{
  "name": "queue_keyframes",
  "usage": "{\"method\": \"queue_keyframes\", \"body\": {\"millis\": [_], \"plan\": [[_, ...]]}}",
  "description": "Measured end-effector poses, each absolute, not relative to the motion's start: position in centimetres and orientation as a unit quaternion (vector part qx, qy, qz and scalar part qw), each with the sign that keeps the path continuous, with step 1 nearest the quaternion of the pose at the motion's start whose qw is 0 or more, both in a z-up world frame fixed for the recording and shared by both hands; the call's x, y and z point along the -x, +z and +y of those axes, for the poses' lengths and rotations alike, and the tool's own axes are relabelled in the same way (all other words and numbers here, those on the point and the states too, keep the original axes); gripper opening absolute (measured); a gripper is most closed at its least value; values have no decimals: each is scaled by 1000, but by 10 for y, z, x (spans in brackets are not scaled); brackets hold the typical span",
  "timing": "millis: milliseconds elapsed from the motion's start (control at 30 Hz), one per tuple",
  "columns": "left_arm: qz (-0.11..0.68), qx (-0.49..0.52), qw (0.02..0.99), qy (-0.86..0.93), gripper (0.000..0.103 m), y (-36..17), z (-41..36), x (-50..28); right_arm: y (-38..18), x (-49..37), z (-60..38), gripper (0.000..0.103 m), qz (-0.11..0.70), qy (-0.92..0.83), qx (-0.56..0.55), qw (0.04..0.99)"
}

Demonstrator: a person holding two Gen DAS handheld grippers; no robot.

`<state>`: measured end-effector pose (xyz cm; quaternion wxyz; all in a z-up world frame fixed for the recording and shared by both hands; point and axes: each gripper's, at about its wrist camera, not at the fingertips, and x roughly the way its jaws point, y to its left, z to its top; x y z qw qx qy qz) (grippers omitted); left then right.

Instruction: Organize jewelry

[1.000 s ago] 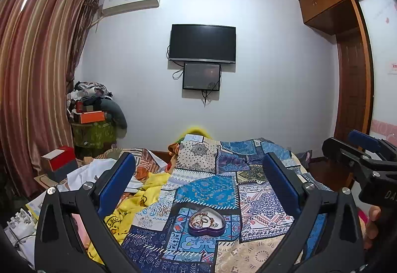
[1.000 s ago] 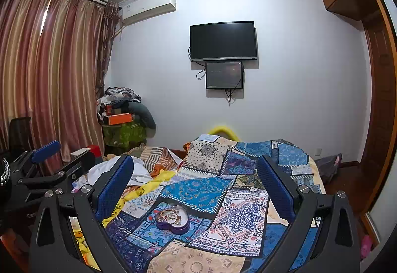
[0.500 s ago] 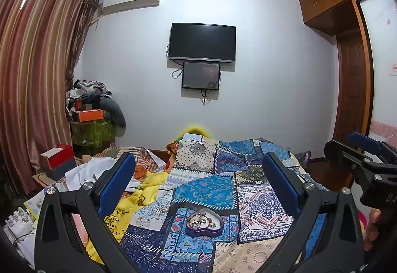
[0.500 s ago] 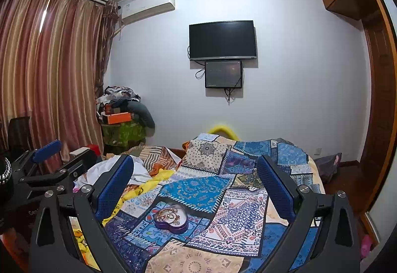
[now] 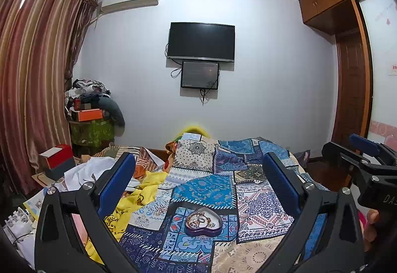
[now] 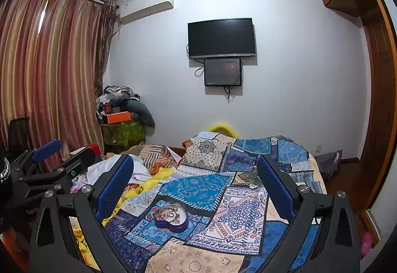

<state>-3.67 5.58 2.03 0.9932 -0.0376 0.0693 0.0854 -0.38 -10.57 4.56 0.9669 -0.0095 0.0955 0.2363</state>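
Note:
A purple heart-shaped tin (image 5: 204, 221) holding several pieces of jewelry sits on the patchwork bedspread (image 5: 213, 188). It also shows in the right wrist view (image 6: 171, 217). My left gripper (image 5: 198, 163) is open and empty, held above and short of the tin. My right gripper (image 6: 193, 165) is open and empty too, at about the same height, with the tin below and left of its centre. The right gripper shows at the right edge of the left wrist view (image 5: 364, 156). The left gripper shows at the left edge of the right wrist view (image 6: 47, 166).
Crumpled yellow and white cloth (image 5: 139, 188) lies on the bed's left side. A red and white box (image 5: 58, 158) and a heap of clothes on a green stand (image 5: 93, 111) are at the left by the curtain (image 5: 32, 74). A TV (image 5: 201, 40) hangs on the far wall.
Both views shift slightly; the heart tin sits a little lower and nearer in each. Both grippers stay open and empty.

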Motion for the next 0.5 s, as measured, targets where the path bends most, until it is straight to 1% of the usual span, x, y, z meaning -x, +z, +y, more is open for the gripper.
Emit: {"method": "queue_keyframes", "body": {"millis": [500], "plan": [[72, 33, 994, 72, 103, 19, 57, 38, 43, 1, -107, 99, 99, 235, 4, 967]]}}
